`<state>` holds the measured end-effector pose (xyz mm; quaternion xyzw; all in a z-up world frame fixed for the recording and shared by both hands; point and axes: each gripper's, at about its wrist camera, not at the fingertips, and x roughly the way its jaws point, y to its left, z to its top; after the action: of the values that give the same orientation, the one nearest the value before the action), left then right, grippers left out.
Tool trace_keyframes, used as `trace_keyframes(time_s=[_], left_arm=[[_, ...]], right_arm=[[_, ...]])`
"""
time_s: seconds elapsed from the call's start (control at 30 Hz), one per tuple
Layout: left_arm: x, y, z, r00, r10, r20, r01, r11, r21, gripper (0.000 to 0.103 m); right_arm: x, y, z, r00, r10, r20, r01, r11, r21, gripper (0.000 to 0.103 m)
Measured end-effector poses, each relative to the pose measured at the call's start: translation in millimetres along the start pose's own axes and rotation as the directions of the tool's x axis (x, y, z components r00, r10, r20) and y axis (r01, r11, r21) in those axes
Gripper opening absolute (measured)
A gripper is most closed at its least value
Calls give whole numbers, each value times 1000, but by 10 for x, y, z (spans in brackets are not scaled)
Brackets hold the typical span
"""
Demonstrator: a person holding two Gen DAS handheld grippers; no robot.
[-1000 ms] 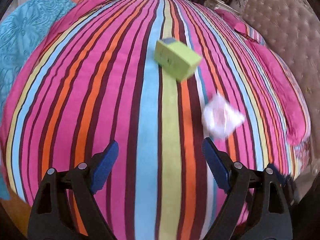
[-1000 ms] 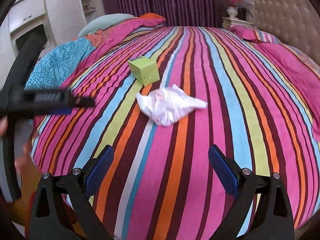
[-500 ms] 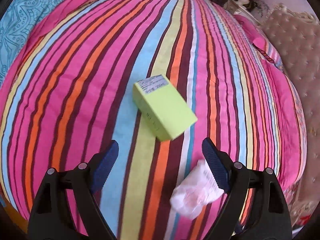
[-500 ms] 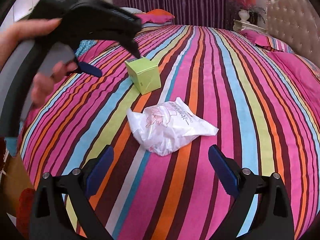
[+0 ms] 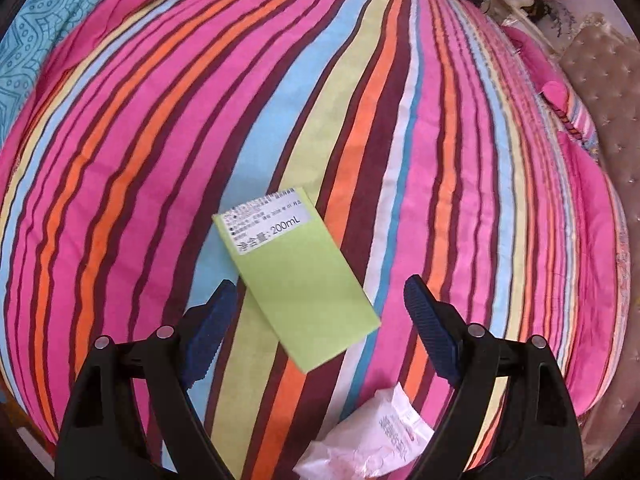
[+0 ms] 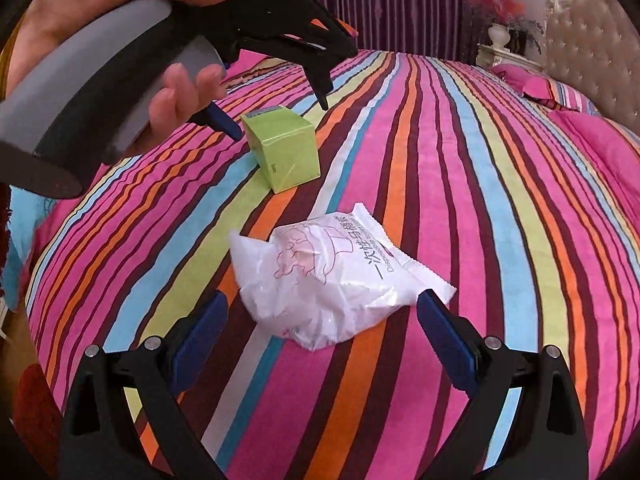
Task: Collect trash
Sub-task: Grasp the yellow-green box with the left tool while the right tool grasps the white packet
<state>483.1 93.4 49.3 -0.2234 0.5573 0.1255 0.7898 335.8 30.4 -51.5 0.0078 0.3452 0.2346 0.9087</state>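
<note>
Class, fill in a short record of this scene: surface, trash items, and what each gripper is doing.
surface: striped bedspread
trash 1: green carton, lying flat
trash 2: crumpled white wrapper, nearer the camera than the carton
left gripper: open, above the carton, not gripping it
right gripper: open, the wrapper's near part between its jaws, not gripped

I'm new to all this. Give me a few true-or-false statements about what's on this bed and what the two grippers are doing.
1. The green box lies on the striped bedspread. True.
2. The left gripper is clamped on the box. False: its jaws stand open around it, pads apart from it.
3. The white plastic wrapper sits on top of the box. False: it lies beside it on the bedspread.
4. The right gripper is open, empty, near the wrapper. True.
</note>
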Motion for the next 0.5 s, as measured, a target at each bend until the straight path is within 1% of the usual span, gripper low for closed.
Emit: trace_keyframes(time_s=[0.13, 0.23, 0.27, 0.33, 0.37, 0.4, 0.5], left_arm=[[168, -17, 19, 998, 55, -13, -55, 998, 18, 83], [284, -5, 12, 995, 100, -14, -99, 993, 64, 81], [312, 4, 3, 995, 104, -12, -102, 992, 80, 71], [357, 63, -17, 994, 108, 0, -108, 989, 99, 64], [366, 89, -21, 993, 116, 11, -116, 987, 114, 58], [370, 111, -31, 993, 117, 25, -120, 984, 135, 57], [342, 146, -53, 995, 92, 41, -98, 978, 182, 56]], right_arm=[[51, -8, 42, 1000, 1, 2, -1, 1000, -23, 91], [88, -11, 91, 1000, 11, 0, -11, 999, -38, 91], [106, -15, 107, 1000, 16, -3, -16, 999, -38, 91], [134, -23, 131, 999, 31, -10, -32, 999, -28, 91], [146, -25, 139, 999, 37, -11, -37, 999, -21, 91], [161, -26, 144, 999, 43, -14, -43, 999, -14, 91], [180, -23, 153, 998, 53, -18, -53, 999, 4, 91]])
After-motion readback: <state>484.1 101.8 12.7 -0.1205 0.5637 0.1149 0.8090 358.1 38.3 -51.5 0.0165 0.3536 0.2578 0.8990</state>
